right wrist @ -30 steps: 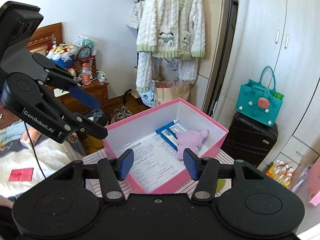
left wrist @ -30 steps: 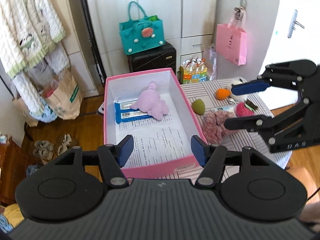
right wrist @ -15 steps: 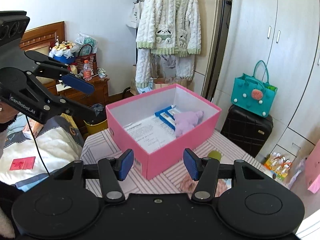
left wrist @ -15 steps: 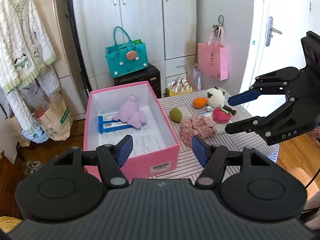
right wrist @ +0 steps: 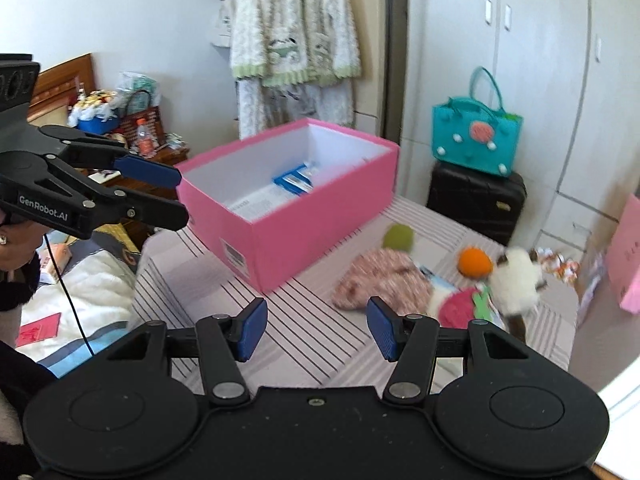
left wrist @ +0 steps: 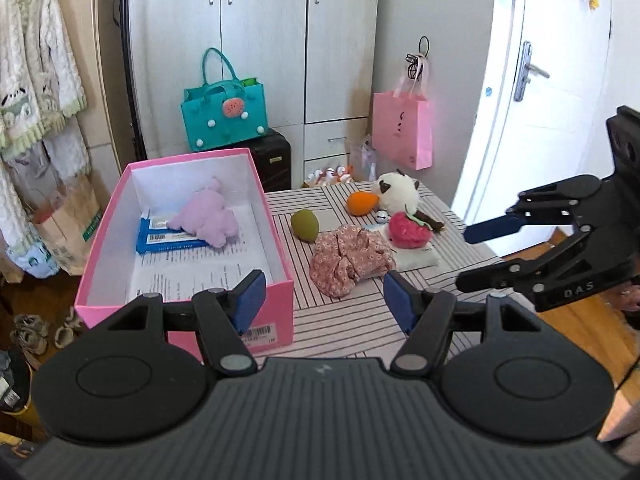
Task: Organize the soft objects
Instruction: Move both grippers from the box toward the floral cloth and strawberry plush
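A pink box [left wrist: 280,308] [right wrist: 304,236] stands on the striped table, holding a lilac plush [left wrist: 208,218] and blue packets [left wrist: 168,242]. Right of it lie a green plush [left wrist: 305,224], an orange plush [left wrist: 360,203], a white plush [left wrist: 398,192], a red strawberry plush [left wrist: 408,232] and a floral cloth [left wrist: 348,258] [right wrist: 380,280]. My left gripper [left wrist: 324,302] is open above the table's near edge, nothing between its fingers. My right gripper [right wrist: 316,328] is open too, empty, and appears at the right of the left wrist view [left wrist: 476,256].
A teal bag [left wrist: 224,116] sits on a black suitcase [left wrist: 276,160] behind the table. A pink bag [left wrist: 402,132] hangs on the wardrobe. A white cardigan [right wrist: 296,20] hangs at the back. A bed [right wrist: 80,280] lies left of the table.
Both grippers have drawn back from over the pink box and sunk, so the box and the toys beside it now sit farther ahead. Both stayed open and empty.
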Demonstrator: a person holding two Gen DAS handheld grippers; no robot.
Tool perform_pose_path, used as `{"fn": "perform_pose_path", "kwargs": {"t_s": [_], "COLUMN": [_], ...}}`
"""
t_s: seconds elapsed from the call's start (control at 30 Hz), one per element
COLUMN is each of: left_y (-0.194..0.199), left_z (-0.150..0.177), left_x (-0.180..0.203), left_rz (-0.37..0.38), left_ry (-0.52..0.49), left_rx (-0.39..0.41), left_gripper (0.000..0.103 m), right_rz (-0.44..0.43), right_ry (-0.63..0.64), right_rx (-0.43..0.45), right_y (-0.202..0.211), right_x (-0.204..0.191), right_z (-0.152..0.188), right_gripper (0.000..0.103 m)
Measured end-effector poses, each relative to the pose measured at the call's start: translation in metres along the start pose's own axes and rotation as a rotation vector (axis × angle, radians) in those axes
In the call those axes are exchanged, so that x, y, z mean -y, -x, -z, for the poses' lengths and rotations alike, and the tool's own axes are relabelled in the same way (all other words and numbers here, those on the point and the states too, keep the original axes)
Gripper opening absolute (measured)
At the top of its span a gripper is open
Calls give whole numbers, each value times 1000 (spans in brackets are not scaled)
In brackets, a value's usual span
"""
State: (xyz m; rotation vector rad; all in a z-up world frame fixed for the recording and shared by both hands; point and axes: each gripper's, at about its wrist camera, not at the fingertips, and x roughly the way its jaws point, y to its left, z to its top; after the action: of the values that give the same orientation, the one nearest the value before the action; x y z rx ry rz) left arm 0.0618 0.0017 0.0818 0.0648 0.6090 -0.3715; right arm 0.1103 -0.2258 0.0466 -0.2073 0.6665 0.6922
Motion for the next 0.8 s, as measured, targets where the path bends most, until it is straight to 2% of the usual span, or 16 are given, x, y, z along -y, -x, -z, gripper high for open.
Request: {"fn": "perform_pose_path", "kwargs": {"t_s": [0.2, 0.47, 0.63, 0.8], "left_y": [-34, -74, -112, -134], "left_z": [-2, -9, -8, -6], "left_x": [20, 53, 72, 84], "left_rz": [22, 39, -48, -127], "left_ry": [2, 5, -15, -69], "left_rx": [0, 24, 15, 76], "left_gripper": [64, 64, 73, 79], "right_rz": [61, 92, 106, 134], "right_ry": [-55, -158, -165, -143], "right_rx": [6, 25, 34, 47], "right_y": [-1, -12, -25, -43], "right_x": [36, 86, 102, 110], "right_z": [17, 30, 35, 38], "right_gripper": [61, 61, 61, 61]}}
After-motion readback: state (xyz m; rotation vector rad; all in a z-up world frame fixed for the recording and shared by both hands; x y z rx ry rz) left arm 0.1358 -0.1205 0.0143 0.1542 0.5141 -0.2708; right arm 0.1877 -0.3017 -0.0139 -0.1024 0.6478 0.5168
